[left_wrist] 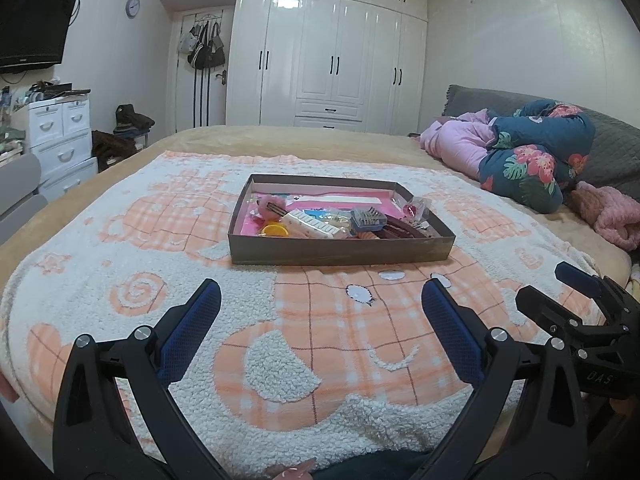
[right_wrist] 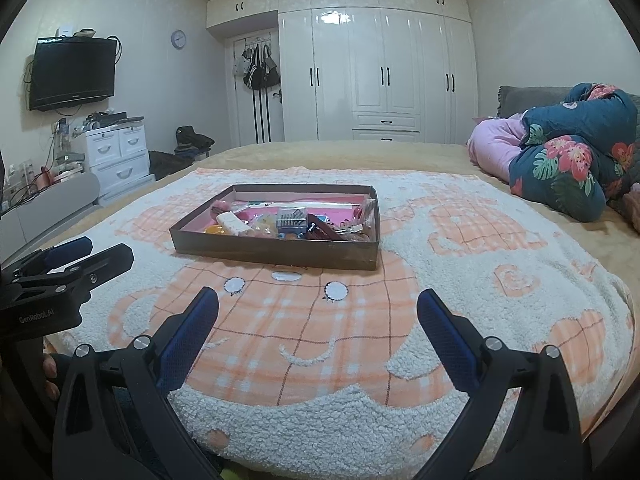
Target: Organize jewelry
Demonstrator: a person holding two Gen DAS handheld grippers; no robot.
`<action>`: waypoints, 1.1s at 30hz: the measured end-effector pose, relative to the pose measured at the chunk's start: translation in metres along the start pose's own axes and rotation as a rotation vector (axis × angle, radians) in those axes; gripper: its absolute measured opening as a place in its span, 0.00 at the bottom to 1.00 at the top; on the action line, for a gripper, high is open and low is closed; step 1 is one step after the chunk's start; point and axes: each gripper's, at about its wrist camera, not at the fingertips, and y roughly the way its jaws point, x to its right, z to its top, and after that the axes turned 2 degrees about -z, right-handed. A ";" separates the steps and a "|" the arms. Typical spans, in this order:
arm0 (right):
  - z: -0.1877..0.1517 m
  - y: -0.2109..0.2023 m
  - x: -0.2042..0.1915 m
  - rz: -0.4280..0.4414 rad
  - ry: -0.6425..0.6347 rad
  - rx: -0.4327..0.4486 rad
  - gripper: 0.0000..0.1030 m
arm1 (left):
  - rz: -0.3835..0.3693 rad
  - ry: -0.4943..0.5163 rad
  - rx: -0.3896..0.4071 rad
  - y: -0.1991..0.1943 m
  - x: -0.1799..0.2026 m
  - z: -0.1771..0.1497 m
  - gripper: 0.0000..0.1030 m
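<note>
Wide bed (left_wrist: 320,140) under a tan cover; spread over it, a white-and-orange fleece blanket (left_wrist: 168,248); on that, a shallow brown tray (left_wrist: 340,250). Heaped bedding (left_wrist: 532,152) at the far right.

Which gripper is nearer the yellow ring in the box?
Left, by a small margin. The yellow ring lies at the box's left end; the left gripper faces the box squarely, while the right gripper sits further right.
</note>
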 end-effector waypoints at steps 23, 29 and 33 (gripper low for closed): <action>-0.002 0.001 0.002 -0.005 0.004 -0.006 0.94 | 0.031 0.000 -0.008 0.002 -0.002 -0.001 0.89; -0.003 0.000 0.002 -0.005 0.004 -0.004 0.94 | 0.031 0.000 -0.007 0.003 -0.002 -0.001 0.89; -0.003 0.000 0.002 -0.005 0.004 -0.004 0.94 | 0.031 0.000 -0.007 0.003 -0.002 -0.001 0.89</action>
